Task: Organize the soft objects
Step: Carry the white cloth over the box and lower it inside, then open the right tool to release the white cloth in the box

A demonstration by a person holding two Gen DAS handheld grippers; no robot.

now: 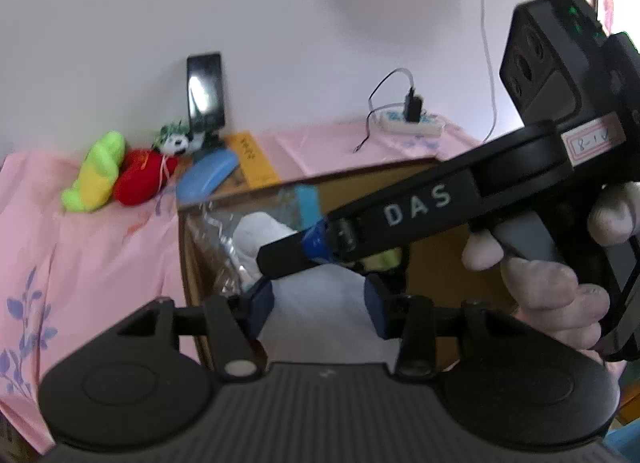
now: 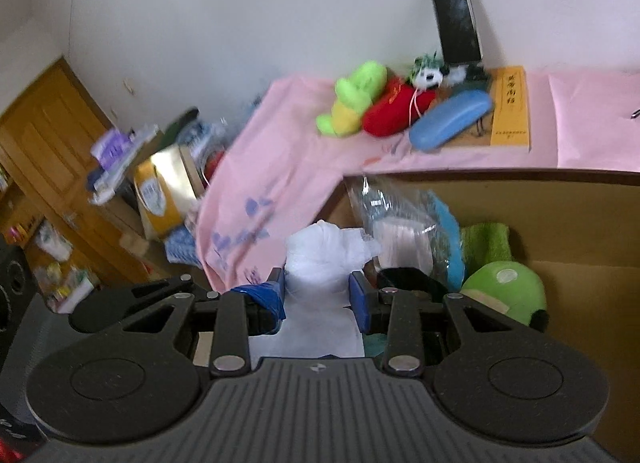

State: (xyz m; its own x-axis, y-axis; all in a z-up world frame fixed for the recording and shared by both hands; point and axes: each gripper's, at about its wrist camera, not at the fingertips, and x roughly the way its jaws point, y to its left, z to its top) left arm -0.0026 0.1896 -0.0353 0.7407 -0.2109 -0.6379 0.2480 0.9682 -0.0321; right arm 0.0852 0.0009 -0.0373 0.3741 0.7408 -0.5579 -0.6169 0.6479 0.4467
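Black phone (image 2: 457,21) propped upright against the white wall; blue glasses case (image 2: 450,119) lying partly on a yellow book (image 2: 511,105), both on pink floral cloth (image 2: 280,151). White power strip (image 1: 412,121) with black plug at the cloth's far end. Wooden door (image 2: 44,131) beside cluttered shelving.

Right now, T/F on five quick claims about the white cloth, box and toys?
1. Both grippers hold the white cloth. True: right gripper, left gripper.
2. The cardboard box is empty. False: it holds a green toy and a plastic bag.
3. The red plush lies on the pink cover. True.
4. The phone lies flat. False: it stands propped against the wall.
5. The blue case is inside the box. False: beside the plush.
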